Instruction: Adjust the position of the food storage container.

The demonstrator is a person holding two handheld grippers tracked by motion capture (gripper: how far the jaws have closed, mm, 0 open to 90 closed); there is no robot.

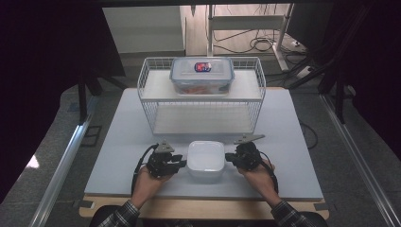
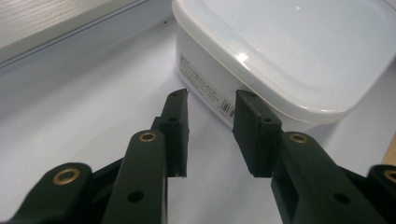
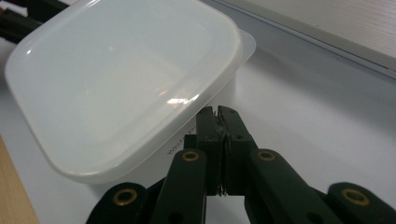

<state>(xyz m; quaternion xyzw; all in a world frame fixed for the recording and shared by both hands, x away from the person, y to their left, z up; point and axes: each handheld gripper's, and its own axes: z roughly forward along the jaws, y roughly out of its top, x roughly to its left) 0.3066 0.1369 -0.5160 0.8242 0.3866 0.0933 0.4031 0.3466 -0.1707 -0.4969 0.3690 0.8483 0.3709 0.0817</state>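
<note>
A white square container [image 1: 206,161] with a translucent lid sits near the table's front edge, between both grippers. My left gripper [image 1: 182,163] is at its left side. In the left gripper view the left gripper [image 2: 212,95] is open, its jaws pointing at the labelled side wall of the container [image 2: 289,51], with nothing between them. My right gripper [image 1: 229,158] is at the container's right side. In the right gripper view the right gripper [image 3: 217,111] is shut, pads pressed together, tips just under the lid's rim [image 3: 205,100]. I cannot tell whether they touch it.
A white wire rack [image 1: 142,82] with two shelves stands at the back of the white table [image 1: 293,142]. A clear clip-lock box [image 1: 202,75] with a blue-rimmed lid rests on its upper shelf. The table's wooden front edge [image 1: 203,208] lies just behind the hands.
</note>
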